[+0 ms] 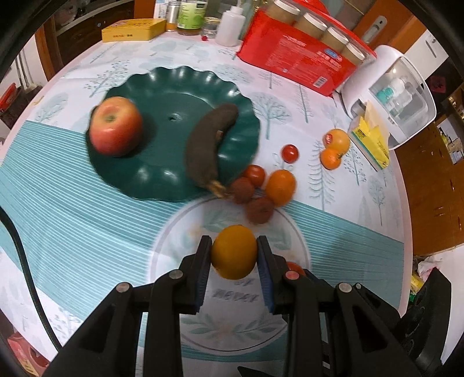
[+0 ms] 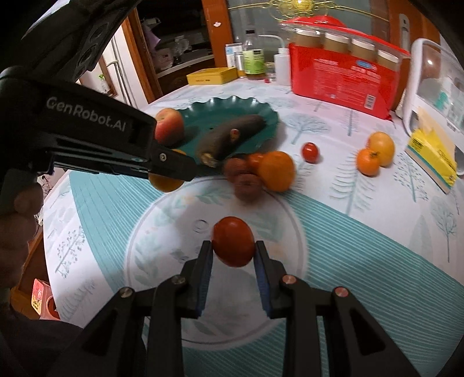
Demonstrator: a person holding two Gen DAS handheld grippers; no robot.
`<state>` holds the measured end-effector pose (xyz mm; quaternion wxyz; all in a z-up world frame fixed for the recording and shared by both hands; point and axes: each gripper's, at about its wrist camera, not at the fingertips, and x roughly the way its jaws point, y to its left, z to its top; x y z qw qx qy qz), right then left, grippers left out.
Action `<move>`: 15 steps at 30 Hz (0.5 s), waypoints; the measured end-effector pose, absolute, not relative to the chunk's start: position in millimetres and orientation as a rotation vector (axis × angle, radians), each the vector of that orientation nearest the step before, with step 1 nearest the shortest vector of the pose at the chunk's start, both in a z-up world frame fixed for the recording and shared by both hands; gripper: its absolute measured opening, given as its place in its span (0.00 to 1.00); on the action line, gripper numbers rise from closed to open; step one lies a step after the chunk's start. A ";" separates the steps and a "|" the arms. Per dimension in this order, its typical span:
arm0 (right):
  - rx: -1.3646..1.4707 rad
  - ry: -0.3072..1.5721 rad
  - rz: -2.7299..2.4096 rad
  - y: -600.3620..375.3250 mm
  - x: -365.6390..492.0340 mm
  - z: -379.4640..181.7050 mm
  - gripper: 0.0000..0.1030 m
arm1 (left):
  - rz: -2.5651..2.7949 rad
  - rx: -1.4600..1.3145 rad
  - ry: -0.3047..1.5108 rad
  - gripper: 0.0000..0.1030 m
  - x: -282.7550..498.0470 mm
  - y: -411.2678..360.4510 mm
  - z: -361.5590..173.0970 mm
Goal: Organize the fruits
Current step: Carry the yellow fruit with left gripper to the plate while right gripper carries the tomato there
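My left gripper (image 1: 233, 250) is shut on an orange (image 1: 233, 251) held above the table, in front of the green scalloped plate (image 1: 162, 87). The plate holds a red apple (image 1: 115, 126) and a dark brown banana (image 1: 208, 143). My right gripper (image 2: 233, 250) is shut on a red tomato (image 2: 233, 242) above the tablecloth's round print. Loose on the table by the plate's edge lie an orange (image 1: 280, 187), a tomato (image 1: 254, 175) and two brown lychees (image 1: 242, 190). Farther right are a small tomato (image 1: 290, 153) and two oranges (image 1: 336, 146). The left gripper's body (image 2: 116, 145) crosses the right wrist view.
A red box with jars (image 1: 301, 55), a white appliance (image 1: 394, 92) and a yellow tissue pack (image 1: 371, 139) stand at the back right. A yellow tin (image 1: 133, 29), bottles and a white squeeze bottle (image 1: 232, 24) line the far edge.
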<state>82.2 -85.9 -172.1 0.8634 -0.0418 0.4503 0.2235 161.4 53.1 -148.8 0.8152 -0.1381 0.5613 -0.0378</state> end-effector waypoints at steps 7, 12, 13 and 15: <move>-0.074 0.928 0.465 -43.0 88.6 -166.3 0.28 | -0.081 -0.265 1.187 0.28 164.2 94.8 -137.9; -0.061 0.907 0.446 -18.1 97.8 -161.7 0.28 | -0.091 -0.236 1.174 0.28 173.6 119.7 -131.9; -0.057 0.902 0.439 -13.4 100.5 -161.0 0.28 | -0.096 -0.230 1.172 0.28 176.6 126.2 -131.1; -0.050 0.896 0.425 -5.8 106.4 -159.8 0.28 | -0.102 -0.224 1.168 0.28 180.5 131.2 -130.3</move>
